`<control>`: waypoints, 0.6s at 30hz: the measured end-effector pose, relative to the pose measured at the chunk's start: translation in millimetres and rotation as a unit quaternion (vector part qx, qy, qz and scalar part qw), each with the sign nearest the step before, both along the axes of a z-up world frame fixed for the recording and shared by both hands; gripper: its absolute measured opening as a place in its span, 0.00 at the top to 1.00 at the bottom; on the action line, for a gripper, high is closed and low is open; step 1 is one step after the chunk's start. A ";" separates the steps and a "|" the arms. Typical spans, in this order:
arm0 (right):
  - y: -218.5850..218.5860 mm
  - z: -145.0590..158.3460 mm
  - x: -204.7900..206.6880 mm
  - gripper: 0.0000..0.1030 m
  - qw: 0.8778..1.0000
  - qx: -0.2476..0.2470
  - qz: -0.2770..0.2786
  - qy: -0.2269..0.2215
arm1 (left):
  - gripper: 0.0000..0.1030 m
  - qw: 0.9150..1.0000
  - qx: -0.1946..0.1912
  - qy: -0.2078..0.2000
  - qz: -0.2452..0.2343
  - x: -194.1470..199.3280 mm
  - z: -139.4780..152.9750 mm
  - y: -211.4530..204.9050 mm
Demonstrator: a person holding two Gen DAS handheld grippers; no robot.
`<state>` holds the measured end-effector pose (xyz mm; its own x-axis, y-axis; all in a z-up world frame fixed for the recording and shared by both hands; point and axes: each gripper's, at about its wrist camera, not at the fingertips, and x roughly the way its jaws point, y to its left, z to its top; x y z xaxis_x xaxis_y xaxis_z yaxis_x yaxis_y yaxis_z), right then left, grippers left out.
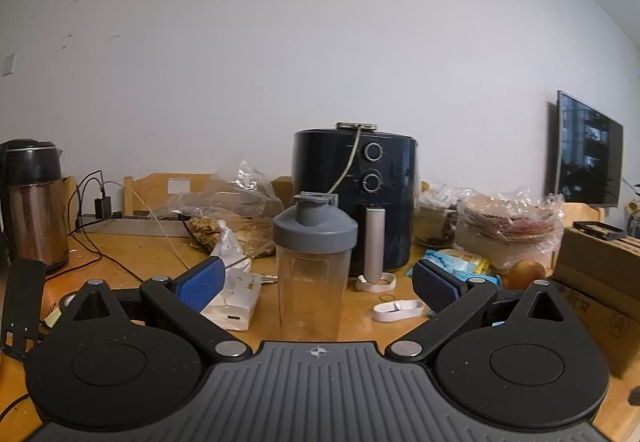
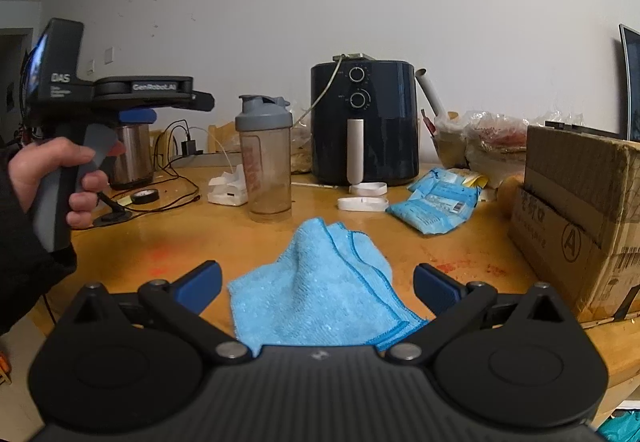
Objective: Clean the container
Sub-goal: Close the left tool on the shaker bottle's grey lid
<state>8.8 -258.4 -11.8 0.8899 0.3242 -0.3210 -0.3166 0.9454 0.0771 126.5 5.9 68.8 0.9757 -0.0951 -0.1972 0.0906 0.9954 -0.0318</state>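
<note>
A clear shaker bottle (image 1: 313, 266) with a grey flip lid stands upright on the wooden table (image 1: 120, 262), straight ahead of my left gripper (image 1: 316, 284). That gripper is open, its blue pads apart on either side of the bottle and short of it. In the right wrist view the same bottle (image 2: 267, 166) stands further back, left of centre. A crumpled light blue cloth (image 2: 320, 286) lies on the table between the open fingers of my right gripper (image 2: 318, 284). A hand (image 2: 52, 178) holds the left gripper (image 2: 136, 96) at the left, above the table.
A dark air fryer (image 1: 356, 194) stands behind the bottle. A kettle (image 1: 34, 202) and cables sit at the left, plastic bags (image 1: 508, 222) and a blue packet (image 2: 436, 202) at the right. A cardboard box (image 2: 576, 214) blocks the right side. White tissue pack (image 1: 236, 302) lies near the bottle.
</note>
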 end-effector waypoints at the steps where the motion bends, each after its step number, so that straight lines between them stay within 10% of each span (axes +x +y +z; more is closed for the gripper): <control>1: 0.1 0.1 -0.2 0.00 1.000 -0.001 0.000 -0.001 | 0.00 1.000 -0.002 0.001 0.002 1.9 0.1 0.7; 18: 3.6 1.3 -8.2 0.00 1.000 -0.011 -0.006 -0.013 | 0.00 1.000 0.021 0.007 -0.008 41.4 -0.3 -3.7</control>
<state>0.6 -254.7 -10.5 0.9021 0.3058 -0.3046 -0.3061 0.9508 0.0479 167.9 2.2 68.5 0.9711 -0.1027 -0.2154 0.1069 0.9942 0.0078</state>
